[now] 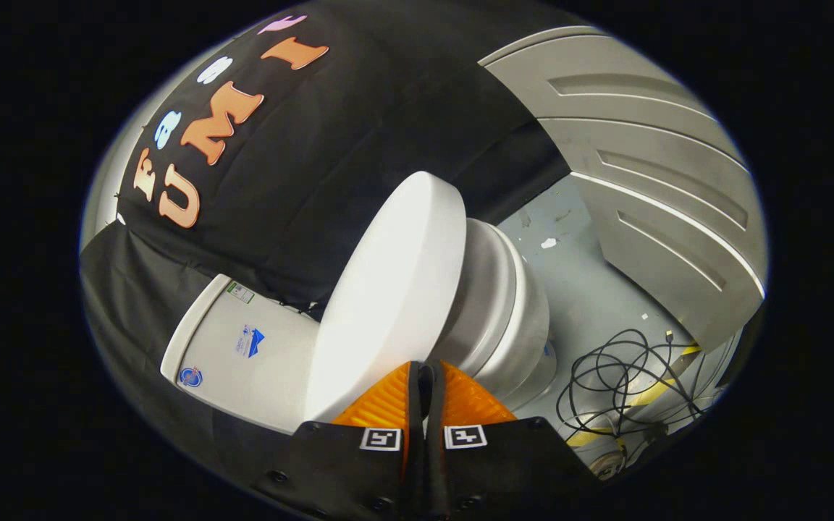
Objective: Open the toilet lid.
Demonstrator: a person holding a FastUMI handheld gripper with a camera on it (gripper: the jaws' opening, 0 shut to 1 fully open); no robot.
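The white toilet stands just ahead of my fingers. Its lid [388,289] is lifted partway off the seat [493,289], with a wedge of gap between them. The bowl [525,340] sits under the seat, and the tank [243,354] stands behind the lid. My gripper [426,367] is shut, the two fingers pressed together with only a thin dark slit between them. The fingertips [395,391] rest against the lid's front rim, at the mouth of the gap to the seat. Nothing shows between the fingers.
A tangle of black cable [620,376] lies on the grey floor [591,289] beside the bowl, with yellow tape strips near it. A grey panelled door [663,195] stands beyond the floor. Black cloth [359,130] hangs behind the tank.
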